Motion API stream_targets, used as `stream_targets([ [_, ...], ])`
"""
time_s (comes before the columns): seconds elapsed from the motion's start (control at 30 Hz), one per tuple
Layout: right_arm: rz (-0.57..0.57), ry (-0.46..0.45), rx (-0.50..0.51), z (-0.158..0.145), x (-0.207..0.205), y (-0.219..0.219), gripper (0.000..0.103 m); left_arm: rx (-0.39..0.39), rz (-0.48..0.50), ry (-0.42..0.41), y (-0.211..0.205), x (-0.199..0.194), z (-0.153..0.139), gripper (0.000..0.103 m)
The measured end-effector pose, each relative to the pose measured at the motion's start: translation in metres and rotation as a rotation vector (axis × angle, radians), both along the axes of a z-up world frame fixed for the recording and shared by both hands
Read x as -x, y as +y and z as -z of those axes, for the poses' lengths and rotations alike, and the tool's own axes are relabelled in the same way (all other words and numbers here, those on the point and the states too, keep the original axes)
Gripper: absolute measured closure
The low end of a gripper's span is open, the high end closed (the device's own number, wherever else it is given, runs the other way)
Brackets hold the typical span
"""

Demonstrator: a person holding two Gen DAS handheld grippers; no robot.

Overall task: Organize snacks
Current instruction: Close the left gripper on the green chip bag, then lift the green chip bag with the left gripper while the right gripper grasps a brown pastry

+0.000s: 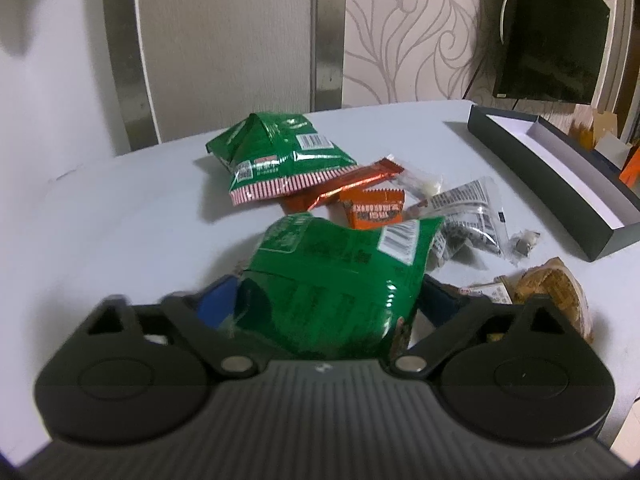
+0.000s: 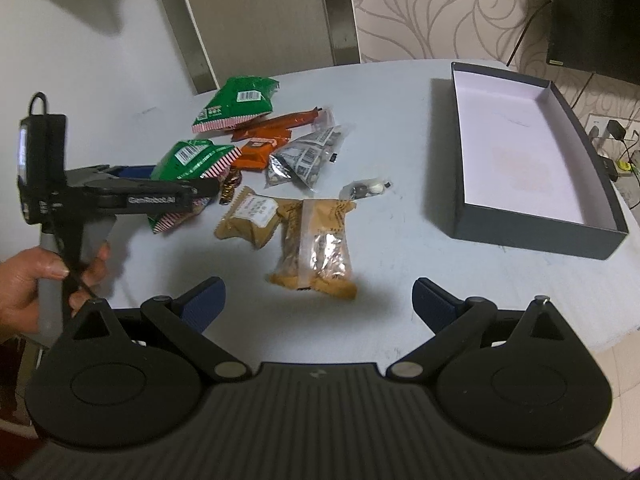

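The left gripper [image 1: 326, 300] was clamped on a green snack bag [image 1: 336, 280], held near the table's [image 2: 380, 92] left edge, its long axis running away from the gripper toward the far edge, barcode end forward. The right gripper [image 2: 318, 300] stood released over the near edge. The dark box [image 2: 536, 236] sat at the right edge, long axis running near to far.
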State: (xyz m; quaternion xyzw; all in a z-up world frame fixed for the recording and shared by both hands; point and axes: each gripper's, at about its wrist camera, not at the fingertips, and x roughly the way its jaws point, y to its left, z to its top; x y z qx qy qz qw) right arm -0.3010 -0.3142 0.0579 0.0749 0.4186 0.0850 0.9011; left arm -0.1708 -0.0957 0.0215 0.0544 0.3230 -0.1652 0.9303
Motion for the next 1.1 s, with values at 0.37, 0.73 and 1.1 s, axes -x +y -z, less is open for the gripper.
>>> stream_targets([
  [0.37,-0.034,0.003,0.043,0.019,-0.044,0.011,0.024,0.035,-0.008,-0.010,0.015,0.020,-0.013,0.026],
  [0.73,-0.081,0.035,0.090,0.039,-0.073,0.029,0.061,0.029,0.027,0.006,0.026,0.042,-0.014,0.026],
  [1.1,-0.022,0.016,0.097,0.009,-0.044,0.038,0.064,0.056,0.080,0.010,0.044,0.043,-0.013,0.027],
])
